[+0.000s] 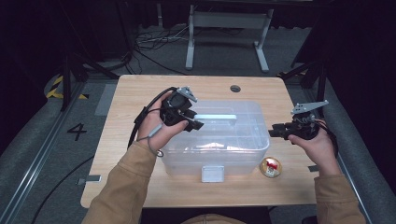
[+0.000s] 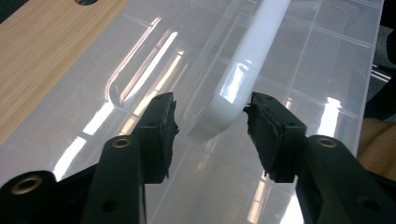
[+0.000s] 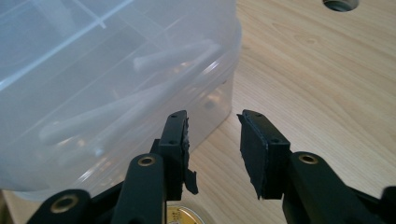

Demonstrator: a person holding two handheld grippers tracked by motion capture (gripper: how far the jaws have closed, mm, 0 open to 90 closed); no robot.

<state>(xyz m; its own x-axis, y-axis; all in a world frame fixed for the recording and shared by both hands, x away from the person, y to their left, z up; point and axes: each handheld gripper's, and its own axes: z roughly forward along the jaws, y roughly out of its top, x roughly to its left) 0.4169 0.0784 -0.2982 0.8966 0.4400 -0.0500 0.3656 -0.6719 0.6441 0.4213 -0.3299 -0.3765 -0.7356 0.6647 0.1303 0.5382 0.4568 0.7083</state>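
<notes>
I am looking at a clear, lidded plastic storage box (image 1: 219, 140) sitting in the middle of the light wooden table (image 1: 140, 88); its white bar handle (image 2: 247, 70) is lying flat on the ribbed lid. My left gripper (image 2: 210, 126) is straddling the handle's end, jaws released, not pressing. My right gripper (image 3: 215, 135) is hovering with its jaws apart, gripping nothing, beside the box's corner.

glossy clear plastic box (image 1: 243, 154), matt wooden table (image 1: 135, 93)
</notes>
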